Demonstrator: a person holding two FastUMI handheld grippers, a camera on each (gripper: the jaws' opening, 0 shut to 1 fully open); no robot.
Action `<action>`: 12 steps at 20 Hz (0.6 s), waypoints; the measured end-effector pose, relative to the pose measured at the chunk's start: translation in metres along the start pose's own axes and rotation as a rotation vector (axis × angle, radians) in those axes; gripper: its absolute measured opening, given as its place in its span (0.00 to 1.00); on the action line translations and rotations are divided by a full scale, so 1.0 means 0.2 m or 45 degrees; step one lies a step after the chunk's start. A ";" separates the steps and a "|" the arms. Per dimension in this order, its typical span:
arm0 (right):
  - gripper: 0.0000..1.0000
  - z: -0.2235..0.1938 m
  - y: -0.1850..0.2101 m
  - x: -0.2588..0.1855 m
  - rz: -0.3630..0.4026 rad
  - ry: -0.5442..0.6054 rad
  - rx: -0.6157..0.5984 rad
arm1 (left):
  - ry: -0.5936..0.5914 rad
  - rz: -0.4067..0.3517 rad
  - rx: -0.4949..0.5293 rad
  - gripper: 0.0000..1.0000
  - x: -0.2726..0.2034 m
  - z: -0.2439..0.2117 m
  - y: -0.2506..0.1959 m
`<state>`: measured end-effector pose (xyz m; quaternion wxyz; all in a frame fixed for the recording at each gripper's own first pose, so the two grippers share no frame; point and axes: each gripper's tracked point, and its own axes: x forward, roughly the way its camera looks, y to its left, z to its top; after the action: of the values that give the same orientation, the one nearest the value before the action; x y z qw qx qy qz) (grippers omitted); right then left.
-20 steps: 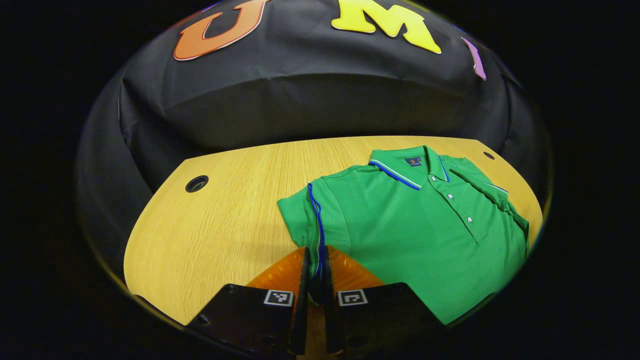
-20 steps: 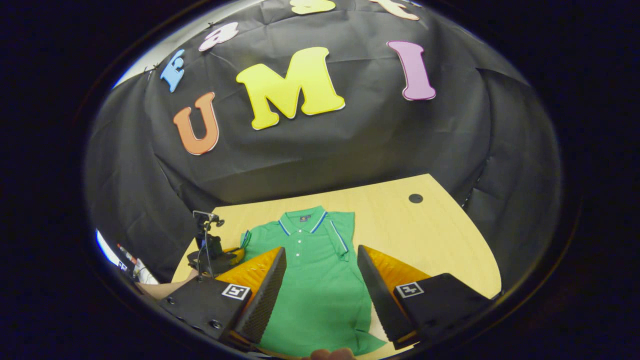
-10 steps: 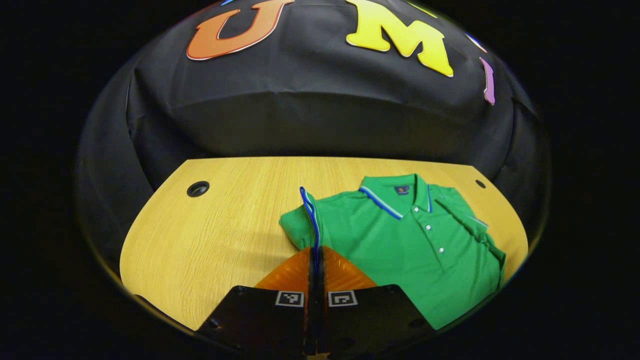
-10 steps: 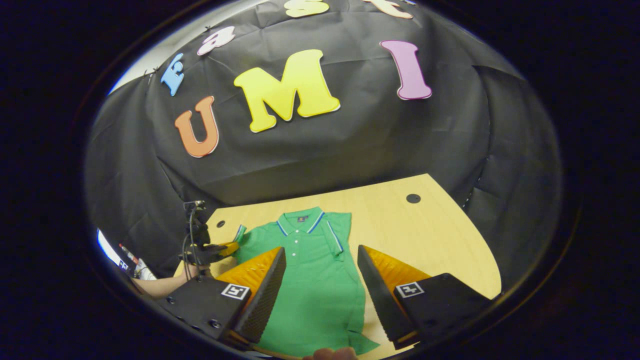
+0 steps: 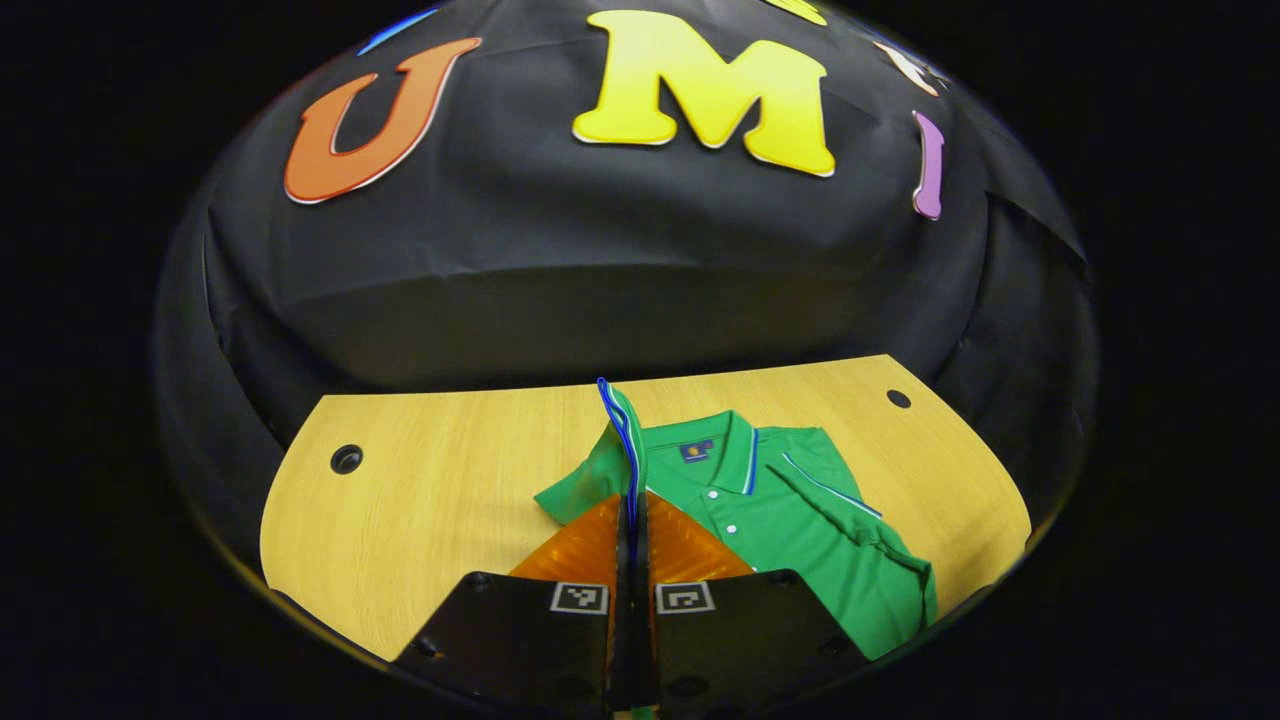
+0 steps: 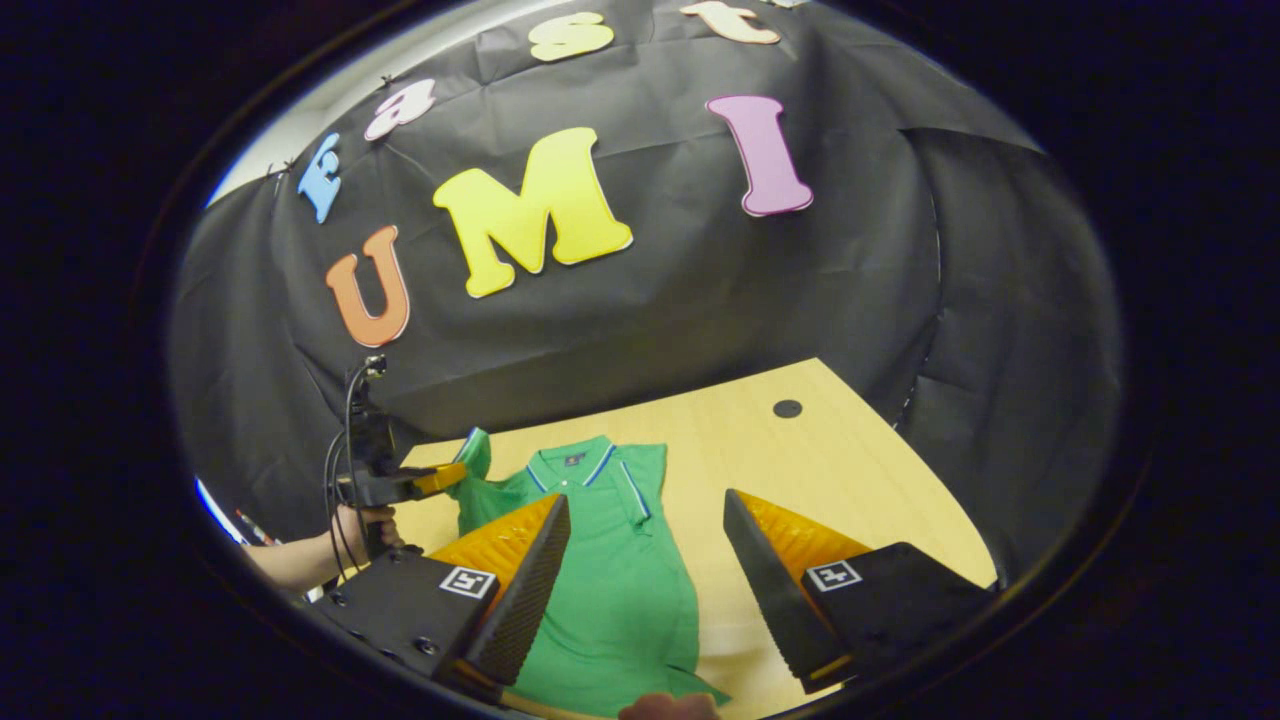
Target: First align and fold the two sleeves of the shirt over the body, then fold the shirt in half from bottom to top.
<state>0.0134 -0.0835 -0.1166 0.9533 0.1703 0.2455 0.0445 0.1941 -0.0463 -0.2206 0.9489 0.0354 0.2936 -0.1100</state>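
Left hand-held gripper (image 5: pixel 630 515) clamped on raised sleeve (image 5: pixel 622 440), shirt (image 6: pixel 610 580) hem cut off, right hand-held gripper (image 6: pixel 645 575) apart

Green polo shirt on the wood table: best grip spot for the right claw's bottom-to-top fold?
The green polo shirt's near hem corner, from the wooden table's near edge: it juts out flat below the open right claw. The left claw holds a sleeve raised.

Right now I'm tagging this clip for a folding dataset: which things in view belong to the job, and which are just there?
Part of the job:
- green polo shirt
- its sleeve, pinched and lifted by the left gripper
- right gripper, open above the shirt

Just there:
- wooden table
- cable holes in the tabletop
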 end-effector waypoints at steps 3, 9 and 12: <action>0.96 -0.03 -0.06 -0.02 -0.024 -0.006 0.015 | 0.063 -0.033 0.023 0.04 0.06 -0.04 -0.17; 0.96 -0.14 -0.18 0.02 -0.070 0.038 0.089 | 0.106 -0.057 0.057 0.04 0.22 -0.11 -0.40; 0.96 -0.16 -0.21 0.01 -0.078 0.049 0.099 | 0.143 -0.018 0.061 0.04 0.31 -0.18 -0.39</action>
<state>-0.0010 -0.1122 -0.1586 0.9419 0.1988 0.2705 0.0091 0.2059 -0.1289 -0.2851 0.9290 0.0622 0.3440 -0.1216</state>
